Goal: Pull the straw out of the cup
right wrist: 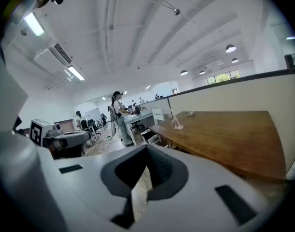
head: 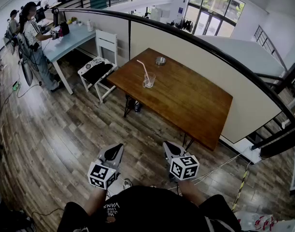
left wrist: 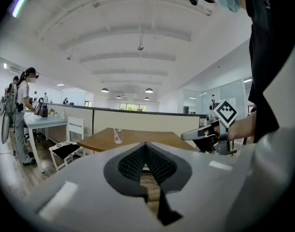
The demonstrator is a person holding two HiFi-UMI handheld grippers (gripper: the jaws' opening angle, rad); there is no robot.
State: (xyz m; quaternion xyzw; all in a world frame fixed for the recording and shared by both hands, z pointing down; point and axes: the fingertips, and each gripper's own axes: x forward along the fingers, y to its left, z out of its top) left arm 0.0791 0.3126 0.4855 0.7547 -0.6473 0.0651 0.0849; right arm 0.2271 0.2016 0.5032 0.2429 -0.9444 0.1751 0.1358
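A clear cup [head: 148,80] with a pale straw [head: 143,68] leaning out of it stands on the brown wooden table [head: 190,103], toward its far left side. Both grippers hang well short of the table, over the wooden floor in front of the person. My left gripper [head: 119,147] is shut with nothing in it, and so is my right gripper [head: 166,144]. In the left gripper view the closed jaws [left wrist: 146,144] point toward the distant cup [left wrist: 118,136]. The right gripper view shows the shut jaws [right wrist: 147,148] and the cup [right wrist: 177,123] far off.
A small metal bowl [head: 160,60] sits behind the cup. A white chair [head: 102,64] stands at the table's left end. A curved partition wall [head: 205,62] backs the table. Beyond it, a person [head: 33,35] stands by a light blue desk [head: 72,38]. A cable [head: 219,166] crosses the floor on the right.
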